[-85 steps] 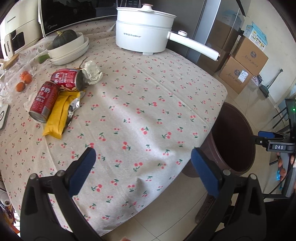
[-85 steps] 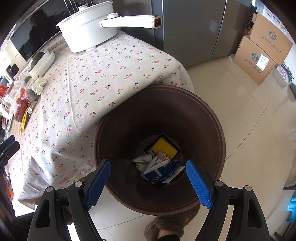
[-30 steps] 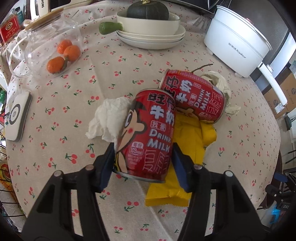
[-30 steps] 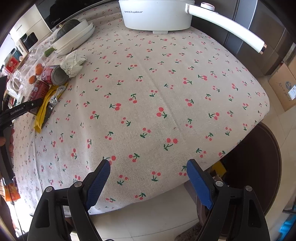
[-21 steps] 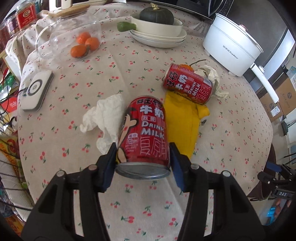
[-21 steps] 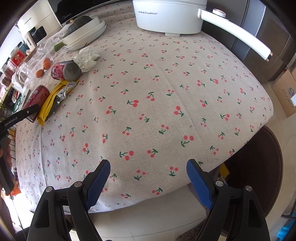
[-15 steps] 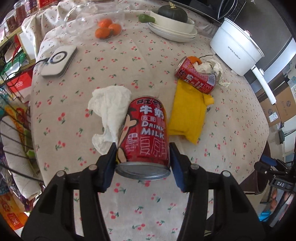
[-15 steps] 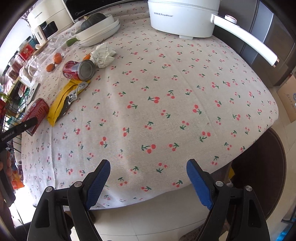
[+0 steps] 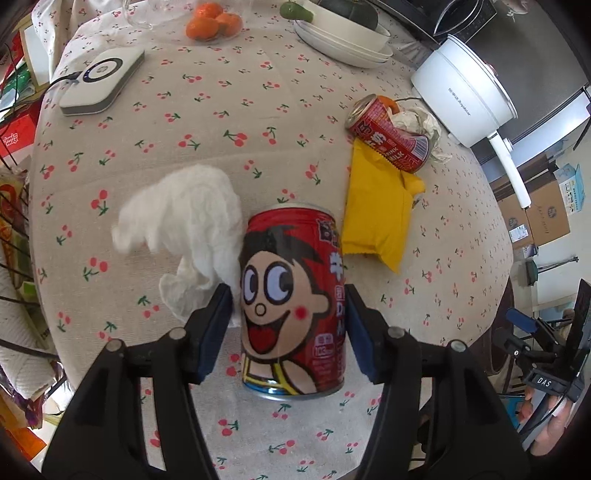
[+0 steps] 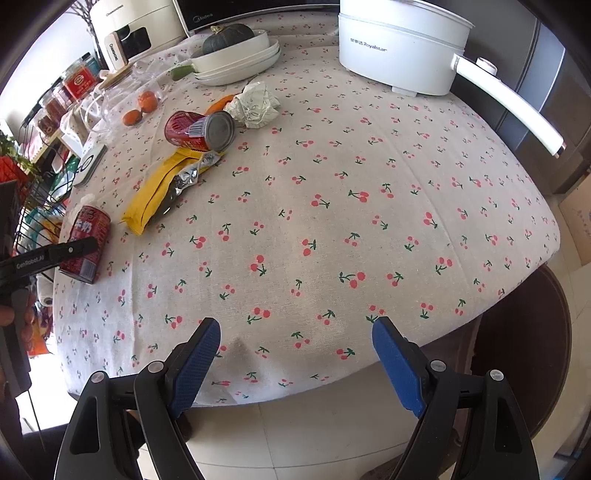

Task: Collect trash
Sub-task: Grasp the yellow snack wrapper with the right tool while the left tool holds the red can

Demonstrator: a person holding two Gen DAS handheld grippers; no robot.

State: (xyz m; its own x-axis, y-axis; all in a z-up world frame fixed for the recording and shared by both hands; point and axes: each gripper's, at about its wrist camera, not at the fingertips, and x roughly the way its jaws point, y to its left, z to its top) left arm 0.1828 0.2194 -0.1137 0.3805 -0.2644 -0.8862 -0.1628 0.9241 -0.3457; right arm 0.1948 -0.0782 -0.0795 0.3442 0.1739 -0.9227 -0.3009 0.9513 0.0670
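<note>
My left gripper (image 9: 288, 325) is shut on a red milk drink can (image 9: 291, 302) and holds it above the cherry tablecloth; the can also shows in the right wrist view (image 10: 86, 243). On the cloth lie a white tissue (image 9: 188, 221), a yellow wrapper (image 9: 376, 214), a second red can (image 9: 388, 138) on its side and a crumpled paper (image 9: 421, 122). My right gripper (image 10: 295, 354) is open and empty at the table's near edge, beside the brown trash bin (image 10: 524, 350).
A white electric pot (image 10: 399, 48) with a long handle, stacked plates with a squash (image 10: 236, 55), oranges (image 9: 212, 24) and a white charger pad (image 9: 101, 79) stand on the table. Cardboard boxes (image 9: 535, 218) sit on the floor.
My left gripper has closed on the can, lifted it off the table and drawn back, the can turning to show its face. My right gripper has swung from over the bin to the table edge.
</note>
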